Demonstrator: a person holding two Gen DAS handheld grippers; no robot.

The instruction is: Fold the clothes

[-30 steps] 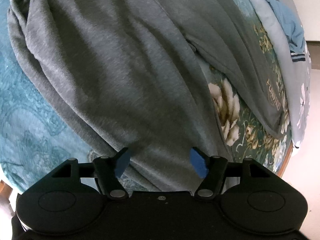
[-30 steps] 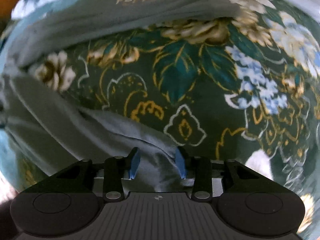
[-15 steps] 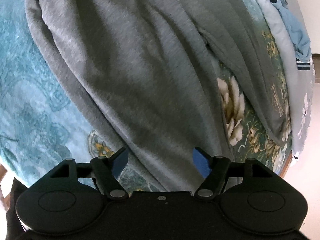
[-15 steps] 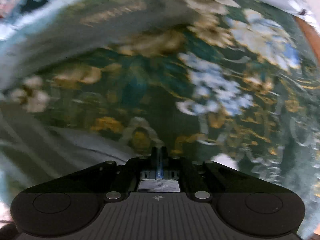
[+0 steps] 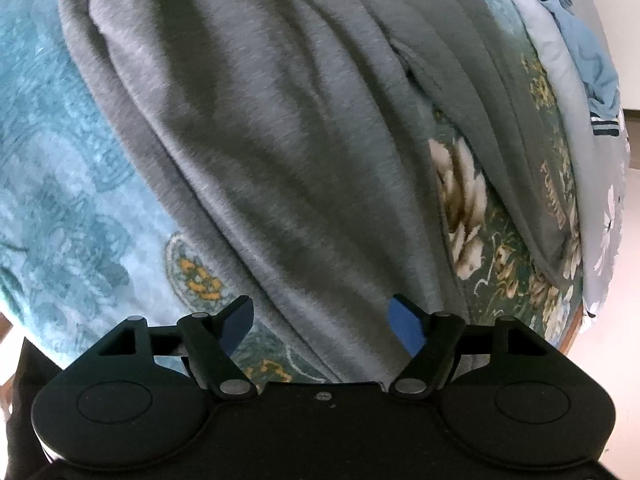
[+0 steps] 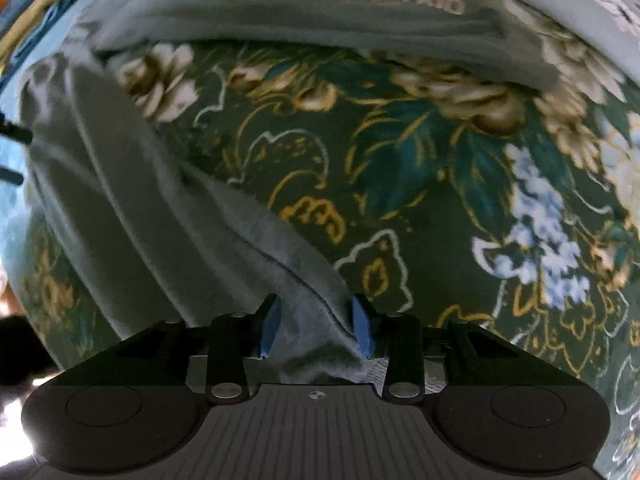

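We see the grey garment (image 5: 280, 140) spread on the floral bedspread (image 6: 400, 180). Our right gripper (image 6: 316, 326), fully closed half a second ago, is opening around its edge; our left gripper (image 5: 320, 320) widens above it. Blue clothes (image 5: 588, 52) lie beyond.

One grey garment (image 5: 280, 140), one floral bedcover (image 6: 400, 184), one blue garment (image 5: 600, 68), two tools

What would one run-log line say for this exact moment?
task: fold clothes | left gripper: jaws opening over grey sweatpants | right gripper: jaws opening, sweatpants edge between | surface: floral bedspread
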